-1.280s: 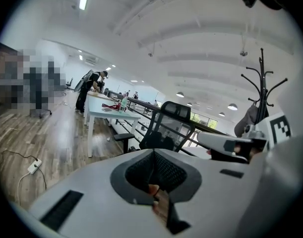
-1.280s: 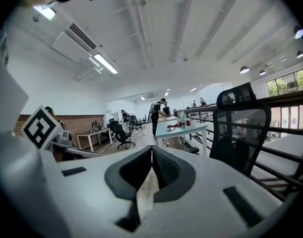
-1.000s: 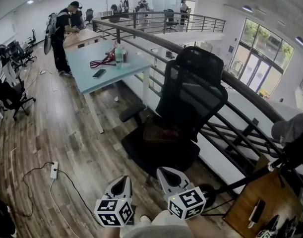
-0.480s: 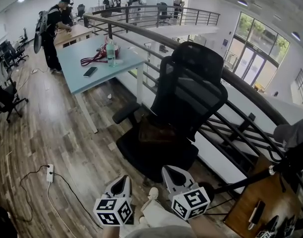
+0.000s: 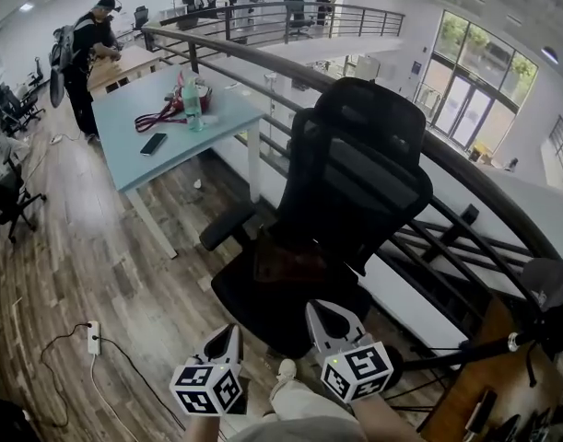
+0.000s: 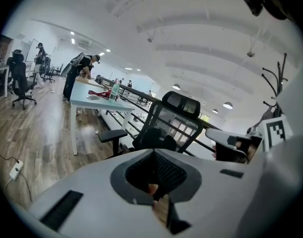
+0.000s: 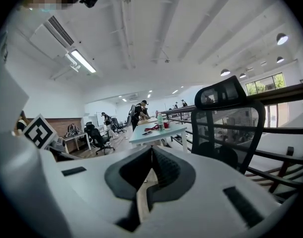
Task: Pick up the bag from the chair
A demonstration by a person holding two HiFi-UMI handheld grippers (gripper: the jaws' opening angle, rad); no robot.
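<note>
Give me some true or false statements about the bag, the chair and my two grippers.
1. The brown bag lies on the black chair's seat. True.
2. The left gripper is shut on the bag. False: its fingers are shut on nothing, short of the chair.
3. The right gripper's fingers are closed together. True.
4. The phone lies on the chair. False: it lies on the blue table.
</note>
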